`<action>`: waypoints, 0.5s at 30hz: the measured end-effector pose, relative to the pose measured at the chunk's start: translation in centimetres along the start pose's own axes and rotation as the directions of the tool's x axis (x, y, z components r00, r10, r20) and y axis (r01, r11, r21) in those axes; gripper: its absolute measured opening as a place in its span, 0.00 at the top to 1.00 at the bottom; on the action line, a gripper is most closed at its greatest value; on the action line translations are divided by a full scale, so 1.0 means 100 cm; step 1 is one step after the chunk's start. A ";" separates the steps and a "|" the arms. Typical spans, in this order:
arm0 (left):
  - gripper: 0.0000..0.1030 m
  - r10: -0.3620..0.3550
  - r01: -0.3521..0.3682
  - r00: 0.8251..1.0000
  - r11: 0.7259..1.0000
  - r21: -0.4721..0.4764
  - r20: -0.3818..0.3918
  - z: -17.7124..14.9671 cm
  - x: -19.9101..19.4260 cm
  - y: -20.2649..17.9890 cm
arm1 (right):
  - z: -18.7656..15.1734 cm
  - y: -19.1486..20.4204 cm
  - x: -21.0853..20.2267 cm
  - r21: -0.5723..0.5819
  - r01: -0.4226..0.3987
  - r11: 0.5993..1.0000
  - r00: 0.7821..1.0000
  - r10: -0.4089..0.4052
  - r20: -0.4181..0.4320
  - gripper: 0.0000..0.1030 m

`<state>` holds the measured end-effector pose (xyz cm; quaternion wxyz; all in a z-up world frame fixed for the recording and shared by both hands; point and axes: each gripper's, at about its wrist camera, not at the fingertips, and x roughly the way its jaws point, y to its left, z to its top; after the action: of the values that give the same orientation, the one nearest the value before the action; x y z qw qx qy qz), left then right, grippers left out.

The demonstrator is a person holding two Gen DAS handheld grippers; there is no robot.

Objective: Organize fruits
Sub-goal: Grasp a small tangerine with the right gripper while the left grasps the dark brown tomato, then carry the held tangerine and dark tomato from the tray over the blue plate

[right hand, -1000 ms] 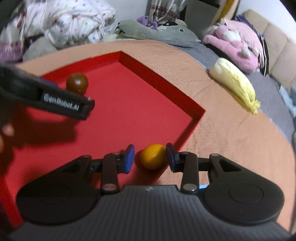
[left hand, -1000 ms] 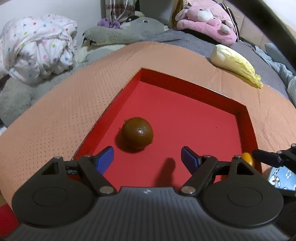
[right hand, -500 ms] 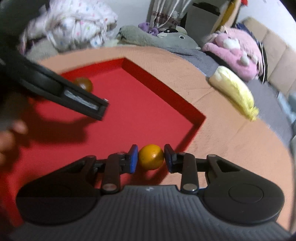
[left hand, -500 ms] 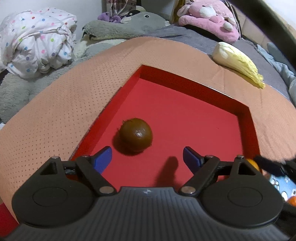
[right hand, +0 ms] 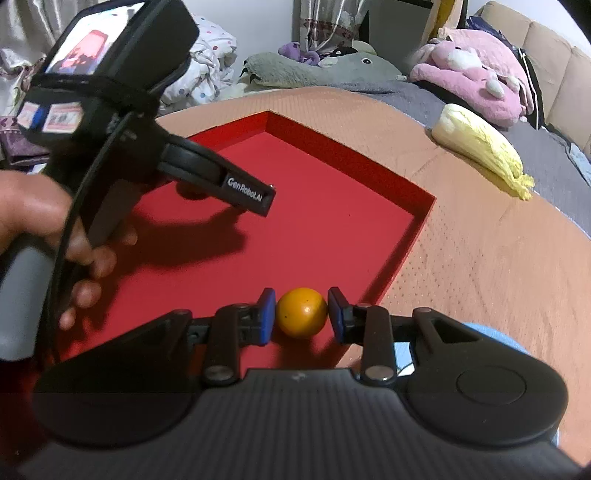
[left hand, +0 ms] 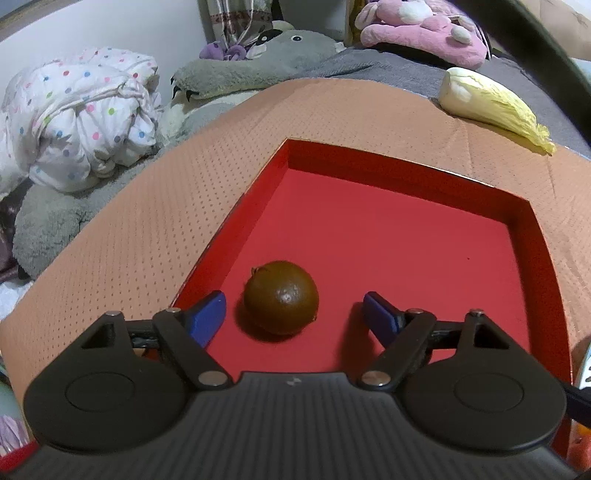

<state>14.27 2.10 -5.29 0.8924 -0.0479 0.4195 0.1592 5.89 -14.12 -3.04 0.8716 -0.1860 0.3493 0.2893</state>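
Note:
A shallow red tray (left hand: 406, 236) lies on the orange mat. A dark brown round fruit (left hand: 280, 297) sits in its near left part. My left gripper (left hand: 294, 314) is open and empty, its blue pads on either side of the brown fruit, not touching it. In the right wrist view my right gripper (right hand: 301, 314) is shut on a small orange fruit (right hand: 301, 312) above the tray's (right hand: 332, 206) near right corner. The left gripper's body (right hand: 147, 155) hides most of the brown fruit there.
A pale yellow napa cabbage (left hand: 491, 101) lies on the mat beyond the tray's far right, also in the right wrist view (right hand: 480, 151). Plush toys (left hand: 417, 26) and a dotted blanket (left hand: 81, 114) lie behind the mat. A blue object (right hand: 491, 332) sits under my right gripper.
My right gripper has closed on the orange fruit and lifted slightly. My left gripper moved forward so the brown fruit now sits between its open fingers.

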 end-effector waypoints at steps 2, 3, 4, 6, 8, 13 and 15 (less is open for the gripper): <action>0.27 -0.005 0.005 1.000 1.000 0.000 0.012 0.001 0.000 0.000 | -0.002 0.000 -0.001 0.014 0.001 1.000 1.000 -0.001 0.002 0.67; 0.35 -0.009 0.009 1.000 1.000 0.000 0.017 0.001 0.000 0.001 | -0.003 0.000 -0.002 0.021 0.001 1.000 1.000 -0.001 0.002 0.67; 0.43 -0.013 0.013 1.000 1.000 -0.001 0.022 0.002 -0.001 0.001 | -0.003 0.000 -0.002 0.028 0.002 1.000 1.000 -0.002 0.004 0.67; 0.53 -0.021 0.021 0.999 1.000 -0.008 0.029 0.002 -0.002 0.004 | -0.004 0.000 -0.003 0.047 -0.002 0.999 1.000 0.001 0.008 0.67; 0.55 -0.031 0.032 0.999 0.999 -0.014 0.029 0.002 -0.002 0.006 | -0.005 0.001 -0.005 0.060 -0.005 0.998 1.000 0.005 0.012 0.67; 0.56 -0.078 0.079 0.997 0.997 -0.022 0.026 0.001 -0.006 0.007 | -0.006 0.003 -0.010 0.074 -0.007 0.997 1.000 0.005 0.021 0.67; 0.56 -0.098 0.099 0.995 0.995 -0.030 0.024 0.000 -0.008 0.007 | -0.006 0.004 -0.012 0.079 -0.007 0.997 1.000 0.005 0.025 0.67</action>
<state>13.51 2.58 -4.65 0.9031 -0.0805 0.4038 0.1220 4.64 -14.61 -2.65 0.8817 -0.1470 0.3502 0.2800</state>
